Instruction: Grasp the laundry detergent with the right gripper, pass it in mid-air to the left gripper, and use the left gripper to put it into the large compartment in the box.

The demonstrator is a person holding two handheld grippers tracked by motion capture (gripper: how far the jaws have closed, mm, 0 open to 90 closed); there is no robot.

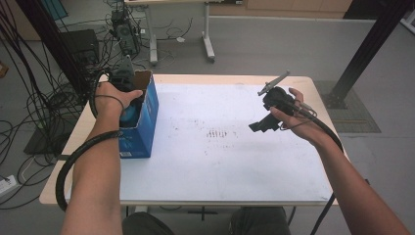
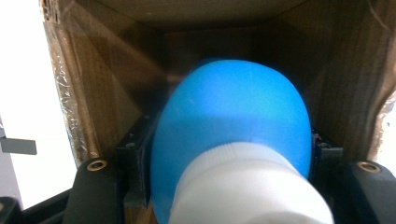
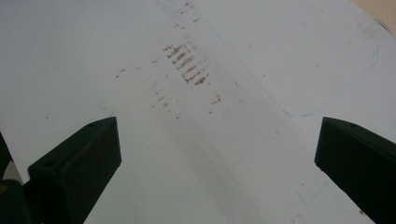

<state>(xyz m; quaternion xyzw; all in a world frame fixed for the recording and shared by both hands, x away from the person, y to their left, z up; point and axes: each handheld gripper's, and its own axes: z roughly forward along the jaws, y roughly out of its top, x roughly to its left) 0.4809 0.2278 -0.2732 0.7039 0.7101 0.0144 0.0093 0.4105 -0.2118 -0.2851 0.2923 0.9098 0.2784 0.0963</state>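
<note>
A blue cardboard box [image 1: 148, 120] stands open-topped on the left of the white table top [image 1: 225, 166]. My left gripper [image 1: 128, 102] reaches down into it from above. In the left gripper view the jaws press on both sides of a blue bottle [image 2: 233, 121] with a white cap [image 2: 247, 186], between the box's brown inner walls [image 2: 93, 98]. My right gripper [image 1: 260, 126] hangs above the right half of the table, pointing down and to the left. Its jaws stand wide apart with nothing between them [image 3: 217, 140].
Brownish smudges [image 1: 218, 133] [image 3: 187, 65] mark the middle of the white sheet. The table's wooden rim [image 1: 313, 81] shows around it. Cables and equipment [image 1: 122, 29] crowd the floor at the far left. A black post [image 1: 364, 49] rises at the far right.
</note>
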